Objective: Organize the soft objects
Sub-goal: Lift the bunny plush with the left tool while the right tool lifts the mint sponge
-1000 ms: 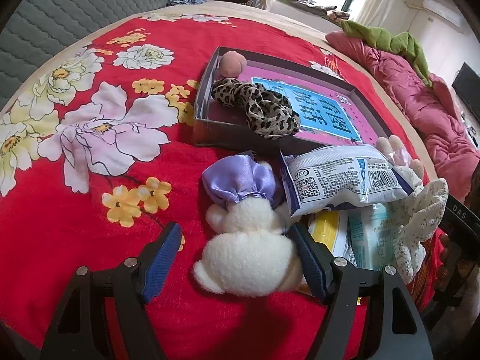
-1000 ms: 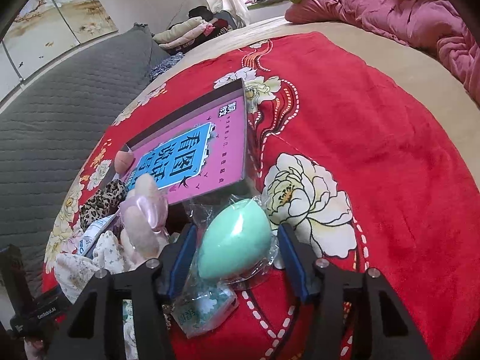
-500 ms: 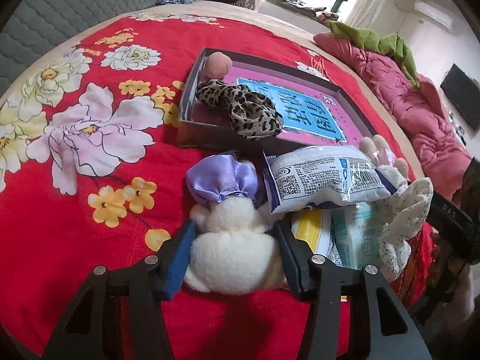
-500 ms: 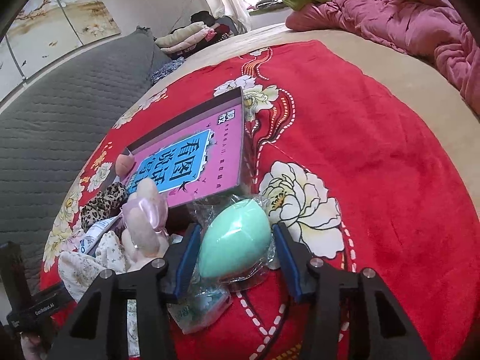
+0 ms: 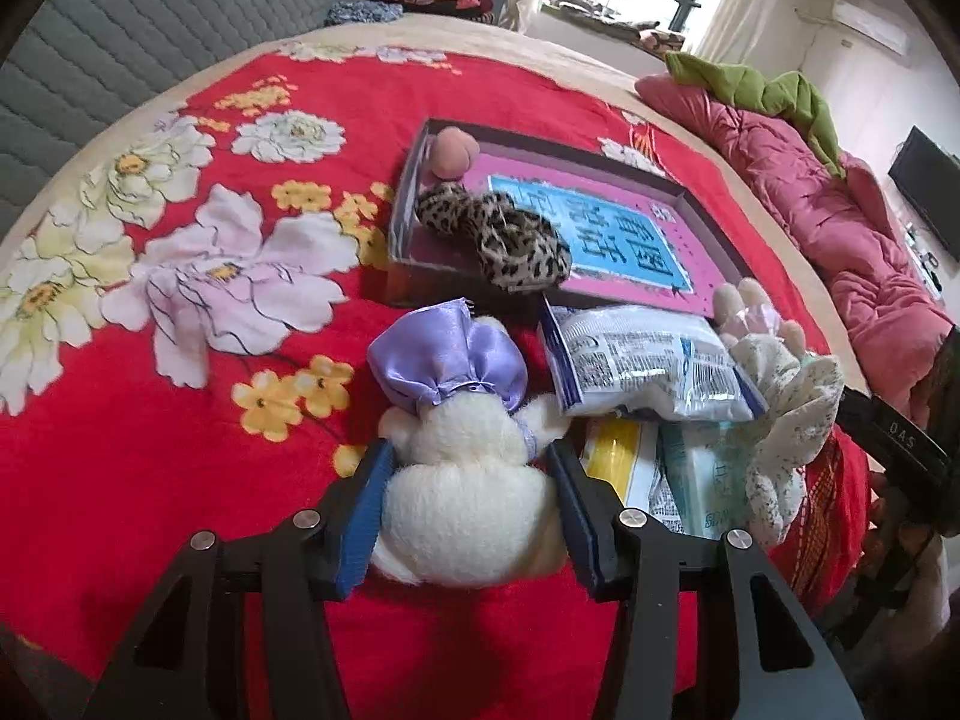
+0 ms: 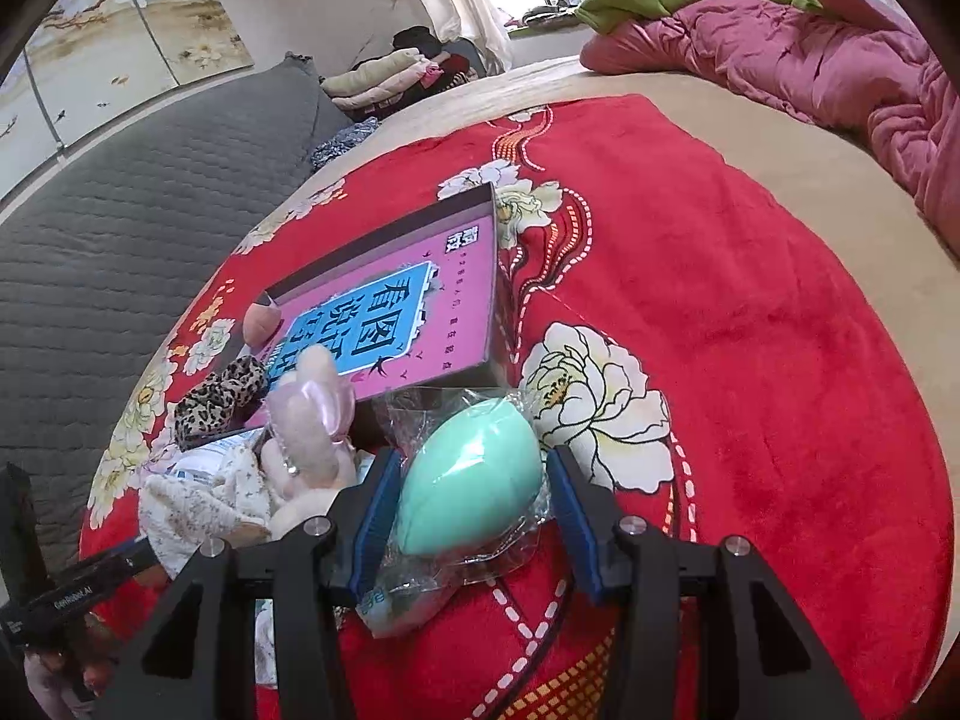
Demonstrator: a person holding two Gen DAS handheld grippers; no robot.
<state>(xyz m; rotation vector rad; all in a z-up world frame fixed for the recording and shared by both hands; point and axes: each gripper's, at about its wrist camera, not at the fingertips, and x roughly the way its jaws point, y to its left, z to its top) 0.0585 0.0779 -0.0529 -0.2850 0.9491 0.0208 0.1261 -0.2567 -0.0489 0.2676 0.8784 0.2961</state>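
Observation:
My left gripper [image 5: 471, 516] is shut on a white plush toy [image 5: 468, 498] with a purple satin cap [image 5: 447, 360]; its pads press the toy's sides on the red floral blanket. My right gripper [image 6: 471, 510] is shut on a mint-green egg-shaped sponge [image 6: 465, 477] in clear plastic wrap. The pink-lined box [image 5: 708, 228] holds a leopard-print scrunchie [image 5: 498, 237] and a pink puff ball [image 5: 456, 153]. The box [image 6: 474, 204] also shows in the right wrist view.
A white plastic packet [image 5: 648, 366], a floral cloth toy [image 5: 786, 414] and flat packets [image 5: 690, 480] lie in front of the box. A pink plush [image 6: 306, 420] lies left of the sponge. Pink quilt [image 6: 810, 60] and grey headboard [image 6: 120, 192] border the bed.
My left gripper moved forward and closed from wide open onto the white plush toy. My right gripper narrowed slightly on the green sponge and lifted a little.

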